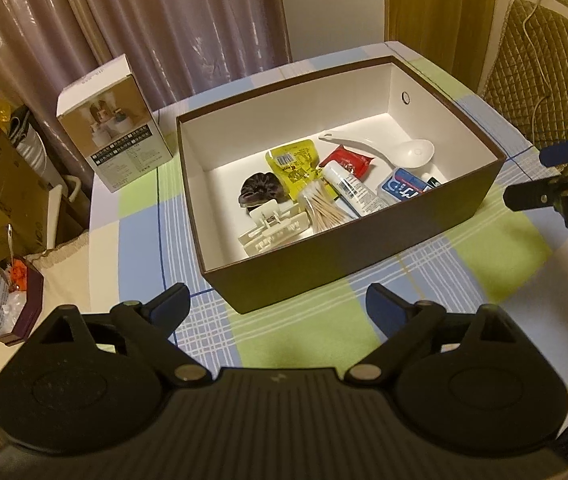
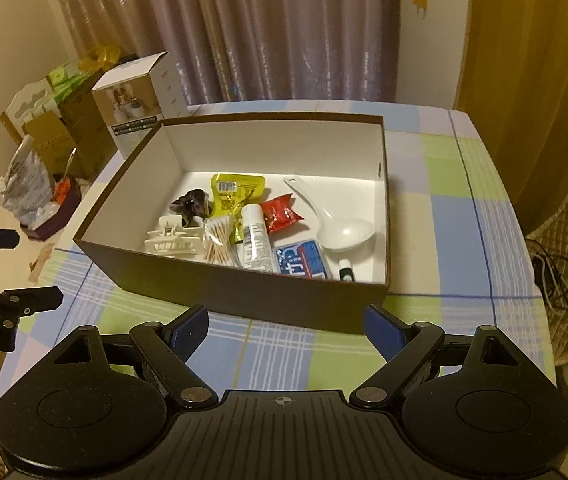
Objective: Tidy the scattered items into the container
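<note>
The box [image 1: 348, 248] sits open in the middle of the checked tablecloth [image 1: 312, 336], brown outside and white inside, and it already holds everything small that shows: a white spoon [image 1: 408, 152] toward the far right, a red packet [image 1: 350, 160], a yellow sachet [image 1: 296, 164], a dark scrunchie [image 1: 259, 192], a white tube [image 1: 352, 188], a bundle of cotton swabs [image 1: 322, 208], a cream hair claw [image 1: 271, 228], a blue pack [image 1: 402, 188] and, seen best from the right wrist, a small dark-capped vial [image 2: 346, 270] against the near wall. They lie loosely toward the near half of the floor, some overlapping; the far half is bare. On the cloth around the box I see no loose item in either view, so the tidying looks finished, or very nearly; parts of the table behind the grippers are hidden, so something out of sight cannot be ruled out. The tall carton [image 1: 113, 120] standing off the box's far left corner looks too big to count as a scattered item, though that is a judgement. The left gripper [image 1: 277, 308] hangs over the cloth just short of the box's near corner, jaws wide apart with nothing between them. The right gripper [image 2: 286, 330] hangs before the near wall, jaws equally spread and empty. Clutter on the floor to the left lies well apart from the table.
</note>
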`<state>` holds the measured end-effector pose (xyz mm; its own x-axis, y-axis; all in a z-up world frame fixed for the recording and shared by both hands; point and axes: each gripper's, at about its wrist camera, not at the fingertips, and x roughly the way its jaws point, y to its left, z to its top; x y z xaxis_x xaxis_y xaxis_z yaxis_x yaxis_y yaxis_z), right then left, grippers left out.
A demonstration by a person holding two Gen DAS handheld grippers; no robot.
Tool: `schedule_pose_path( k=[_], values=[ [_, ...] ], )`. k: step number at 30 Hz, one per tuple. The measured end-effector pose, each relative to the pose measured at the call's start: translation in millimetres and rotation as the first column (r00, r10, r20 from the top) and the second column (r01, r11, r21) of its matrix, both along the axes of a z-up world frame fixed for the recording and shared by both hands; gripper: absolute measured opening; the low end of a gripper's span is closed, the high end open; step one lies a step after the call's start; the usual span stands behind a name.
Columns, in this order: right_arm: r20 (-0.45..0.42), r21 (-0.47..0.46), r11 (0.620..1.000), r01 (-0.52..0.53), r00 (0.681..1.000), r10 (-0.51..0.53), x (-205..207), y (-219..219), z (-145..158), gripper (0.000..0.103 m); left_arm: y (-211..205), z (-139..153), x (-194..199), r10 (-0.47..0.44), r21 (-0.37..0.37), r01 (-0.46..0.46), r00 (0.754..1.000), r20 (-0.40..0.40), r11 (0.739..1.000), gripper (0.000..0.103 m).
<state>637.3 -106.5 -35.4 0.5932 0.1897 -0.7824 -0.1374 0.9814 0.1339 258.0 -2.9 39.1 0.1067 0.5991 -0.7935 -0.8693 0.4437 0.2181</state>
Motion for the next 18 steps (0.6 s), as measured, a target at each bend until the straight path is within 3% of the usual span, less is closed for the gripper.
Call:
schedule_pose_path(
  k=[5,10,18],
  values=[
    [-0.014,0.018,0.999,0.036,0.999,-0.036,-18,2,-12,0.09,-20,-6,-3,0.002,0.025,-0.002,1.0,0.022,1.0,0.097],
    [-0.063,0.06,0.996,0.058,0.997,-0.054,-30,5,-20,0.09,-33,-17,-6,0.019,-0.001,-0.019,0.999,0.027,1.0,0.097],
    [-0.025,0.043,0.995,0.088,0.996,-0.086,-39,18,-10,0.09,-44,-15,-18,0.027,-0.01,-0.027,0.998,0.055,1.0,0.097]
  ],
)
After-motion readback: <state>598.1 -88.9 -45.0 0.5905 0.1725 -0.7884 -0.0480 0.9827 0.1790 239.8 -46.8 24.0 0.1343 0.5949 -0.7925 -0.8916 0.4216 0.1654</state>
